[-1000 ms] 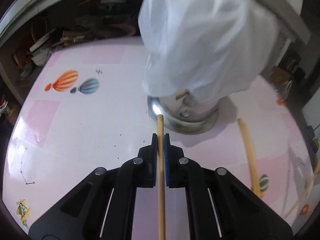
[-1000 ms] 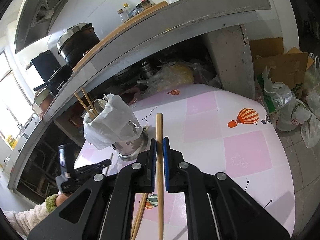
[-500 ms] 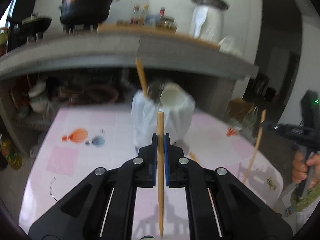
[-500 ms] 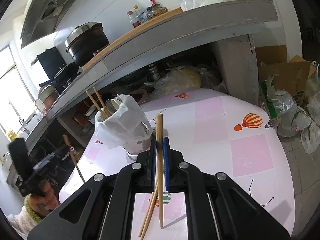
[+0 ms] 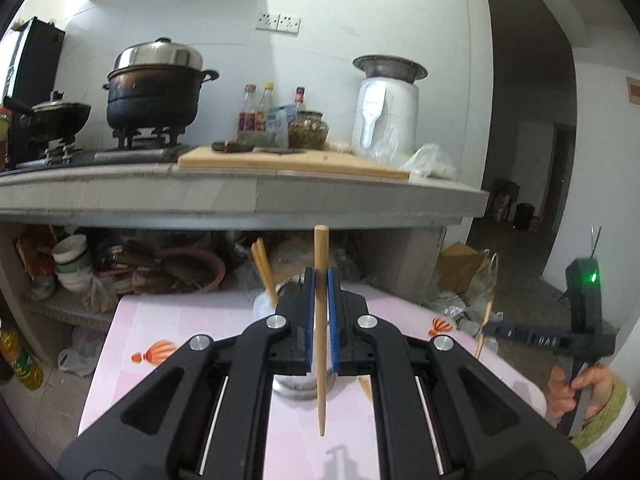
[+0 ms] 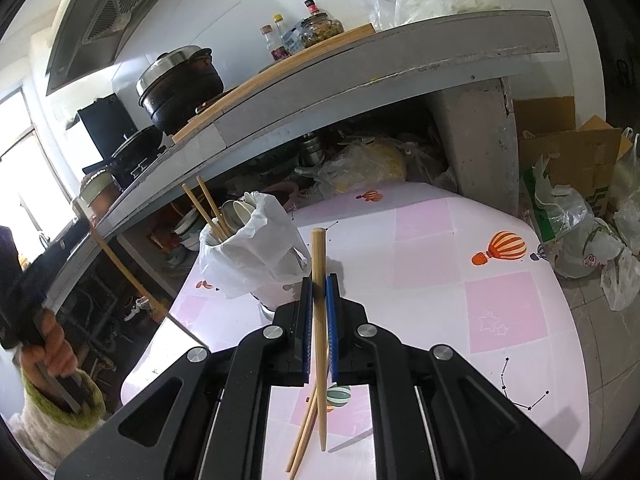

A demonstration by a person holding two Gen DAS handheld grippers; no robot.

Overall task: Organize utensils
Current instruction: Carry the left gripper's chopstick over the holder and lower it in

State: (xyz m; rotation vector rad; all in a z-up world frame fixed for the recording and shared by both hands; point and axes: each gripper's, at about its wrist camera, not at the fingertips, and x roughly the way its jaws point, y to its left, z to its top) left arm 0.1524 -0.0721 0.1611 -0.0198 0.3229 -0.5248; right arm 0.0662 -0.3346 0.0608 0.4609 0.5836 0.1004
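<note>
- Left gripper (image 5: pixel 320 312): jaws clamped on one wooden chopstick (image 5: pixel 321 320), held near upright, clear of the pink table (image 5: pixel 168 320).
- Utensil holder (image 6: pixel 256 256), bag-lined, stands on the table toward its back-left corner; two chopsticks (image 6: pixel 206 210) and what look like spoons are already stowed in it.
- Right gripper (image 6: pixel 319 312): jaws clamped on a second chopstick (image 6: pixel 319 300), tip just above the tabletop, holder just ahead and to the left.
- Two loose chopsticks (image 6: pixel 304 436) are seen lying on the table below the right gripper; not yet collected.
- Judged status: partly done. Left to do: both held chopsticks to be dropped in the holder, then the loose pair.
</note>
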